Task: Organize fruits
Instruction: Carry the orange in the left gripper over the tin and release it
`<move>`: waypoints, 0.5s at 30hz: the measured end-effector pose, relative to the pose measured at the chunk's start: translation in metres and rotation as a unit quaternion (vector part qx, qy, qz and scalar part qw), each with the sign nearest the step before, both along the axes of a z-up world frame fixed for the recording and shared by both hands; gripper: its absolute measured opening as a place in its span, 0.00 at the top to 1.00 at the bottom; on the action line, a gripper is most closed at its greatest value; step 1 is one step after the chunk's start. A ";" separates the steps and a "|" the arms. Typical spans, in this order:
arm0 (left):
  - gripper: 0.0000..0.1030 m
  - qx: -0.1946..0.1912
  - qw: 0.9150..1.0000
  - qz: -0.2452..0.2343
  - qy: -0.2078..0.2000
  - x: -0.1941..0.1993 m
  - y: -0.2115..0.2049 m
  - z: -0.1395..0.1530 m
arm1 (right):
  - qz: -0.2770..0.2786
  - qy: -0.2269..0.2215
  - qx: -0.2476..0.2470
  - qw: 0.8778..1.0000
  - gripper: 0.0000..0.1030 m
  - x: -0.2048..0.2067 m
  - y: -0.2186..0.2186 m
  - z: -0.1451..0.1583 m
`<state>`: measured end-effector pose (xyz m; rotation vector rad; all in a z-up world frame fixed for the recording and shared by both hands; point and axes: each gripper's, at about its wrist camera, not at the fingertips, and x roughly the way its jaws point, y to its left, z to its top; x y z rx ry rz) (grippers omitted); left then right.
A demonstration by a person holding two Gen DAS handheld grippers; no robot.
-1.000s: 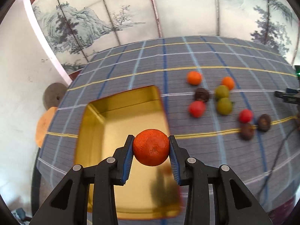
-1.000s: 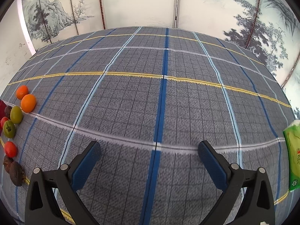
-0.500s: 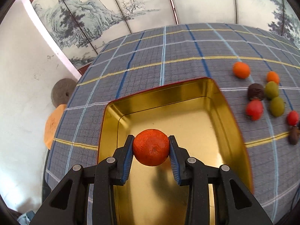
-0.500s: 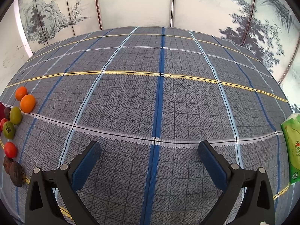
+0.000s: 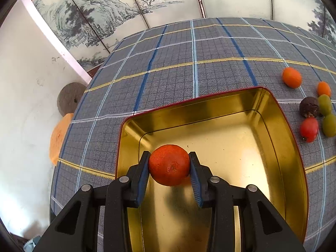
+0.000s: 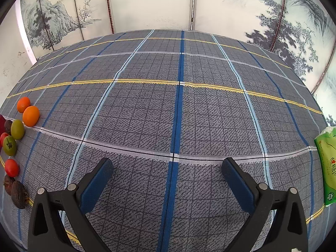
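Observation:
My left gripper (image 5: 169,166) is shut on a red-orange mandarin (image 5: 169,164) and holds it above the gold metal tray (image 5: 279,138), over its near-left part. The tray holds nothing else. Loose fruits lie on the cloth right of the tray: two oranges (image 5: 292,77), a dark wrinkled fruit (image 5: 309,106), green fruits (image 5: 324,104) and a red tomato (image 5: 309,129). My right gripper (image 6: 167,172) is open and empty above bare cloth. In the right wrist view the same fruits sit at the far left: oranges (image 6: 30,116), green ones (image 6: 17,129), a red tomato (image 6: 11,167), dark fruits (image 6: 19,194).
A grey plaid tablecloth (image 6: 178,109) covers the table. A green packet (image 6: 327,168) lies at the right edge. Past the table's left edge are an orange cushion (image 5: 58,136) and a round stone disc (image 5: 69,98). Painted screens stand behind.
My left gripper has carried the mandarin leftward from beside the fruit pile to over the tray, and the tray now fills the view. The right gripper has stayed nearly still.

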<state>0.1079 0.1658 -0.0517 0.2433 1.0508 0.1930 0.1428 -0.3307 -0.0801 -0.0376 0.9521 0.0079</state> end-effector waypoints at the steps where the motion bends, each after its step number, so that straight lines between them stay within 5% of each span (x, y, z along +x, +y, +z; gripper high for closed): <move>1: 0.63 0.001 1.000 0.001 0.000 0.001 0.000 -0.001 | 0.000 0.000 0.000 1.000 0.00 0.000 0.000 0.000; 15: 0.62 0.007 1.000 0.014 0.005 0.005 0.008 -0.010 | -0.003 0.000 0.000 1.000 0.00 0.000 0.000 0.000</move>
